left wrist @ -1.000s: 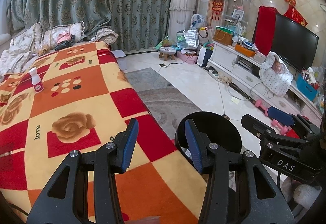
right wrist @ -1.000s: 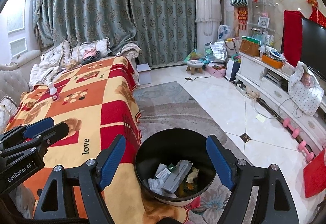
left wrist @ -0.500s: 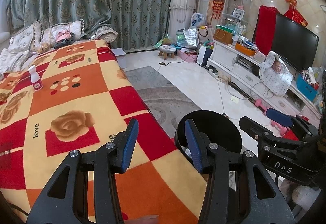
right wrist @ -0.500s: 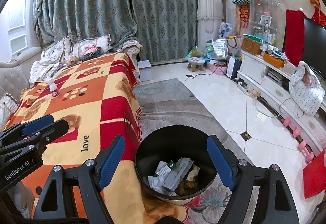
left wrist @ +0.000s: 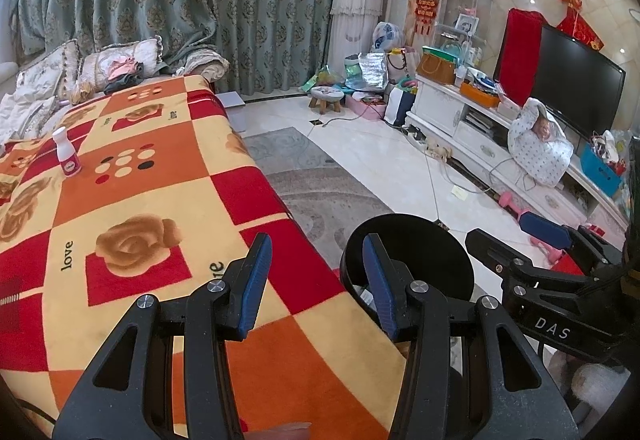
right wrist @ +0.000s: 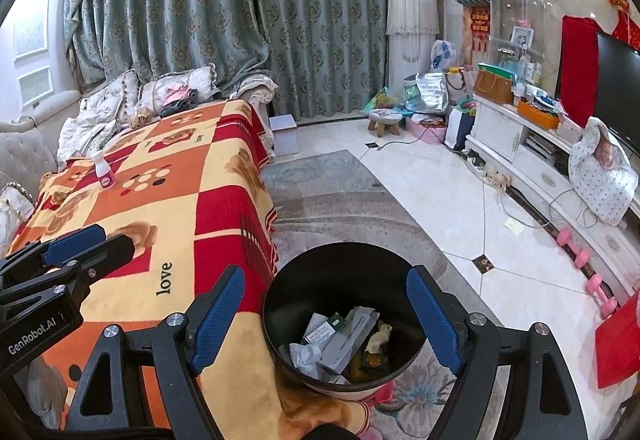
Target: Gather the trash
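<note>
A black trash bin (right wrist: 344, 280) stands on the rug beside the blanket-covered sofa, with crumpled paper and small boxes (right wrist: 340, 336) inside. My right gripper (right wrist: 326, 296) hovers over the bin, open wide, nothing between its blue pads. My left gripper (left wrist: 316, 264) is open above the blanket's edge with nothing between its fingers; the bin's rim (left wrist: 408, 217) shows just right of it. A small white bottle with a pink label (left wrist: 66, 155) stands upright far back on the blanket, also seen in the right wrist view as the bottle (right wrist: 103, 169).
The checked orange and red blanket (left wrist: 132, 199) covers the sofa at left, cushions (right wrist: 120, 99) at its far end. A grey rug (right wrist: 320, 191) and tiled floor (right wrist: 432, 191) lie right of it. A white TV cabinet (right wrist: 532, 155), pink dumbbells (right wrist: 588, 264) and a small stool (right wrist: 384, 119) line the right.
None of note: both grippers hold their place and the bin and bottle have not moved.
</note>
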`<state>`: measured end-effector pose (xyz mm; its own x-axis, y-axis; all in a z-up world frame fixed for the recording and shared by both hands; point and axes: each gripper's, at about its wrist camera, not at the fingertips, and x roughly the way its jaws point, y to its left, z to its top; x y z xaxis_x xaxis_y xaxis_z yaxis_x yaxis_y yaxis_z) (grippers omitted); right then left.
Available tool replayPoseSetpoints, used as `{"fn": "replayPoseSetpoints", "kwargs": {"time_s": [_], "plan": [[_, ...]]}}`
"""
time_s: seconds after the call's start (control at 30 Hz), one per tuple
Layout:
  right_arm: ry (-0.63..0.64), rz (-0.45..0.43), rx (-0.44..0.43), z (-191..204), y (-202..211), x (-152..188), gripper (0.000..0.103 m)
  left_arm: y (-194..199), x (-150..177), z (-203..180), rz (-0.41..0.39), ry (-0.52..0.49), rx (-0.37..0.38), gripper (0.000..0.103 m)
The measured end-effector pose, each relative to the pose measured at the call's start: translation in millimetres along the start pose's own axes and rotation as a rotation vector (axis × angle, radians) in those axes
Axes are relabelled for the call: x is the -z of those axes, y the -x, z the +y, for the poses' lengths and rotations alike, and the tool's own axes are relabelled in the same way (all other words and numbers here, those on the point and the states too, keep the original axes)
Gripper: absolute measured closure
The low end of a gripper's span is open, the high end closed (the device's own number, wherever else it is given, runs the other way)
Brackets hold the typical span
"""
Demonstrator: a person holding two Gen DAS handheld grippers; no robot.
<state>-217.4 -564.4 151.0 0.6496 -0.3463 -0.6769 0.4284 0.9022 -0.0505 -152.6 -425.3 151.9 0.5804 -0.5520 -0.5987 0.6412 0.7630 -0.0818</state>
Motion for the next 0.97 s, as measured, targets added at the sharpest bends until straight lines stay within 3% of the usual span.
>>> {"fn": "replayPoseSetpoints", "kwargs": {"time_s": [0.97], "plan": [[0.005,0.010,0.000,0,-3,2,0.021,4,7,-7,0.026,0.033,0.019,0.057]]}}
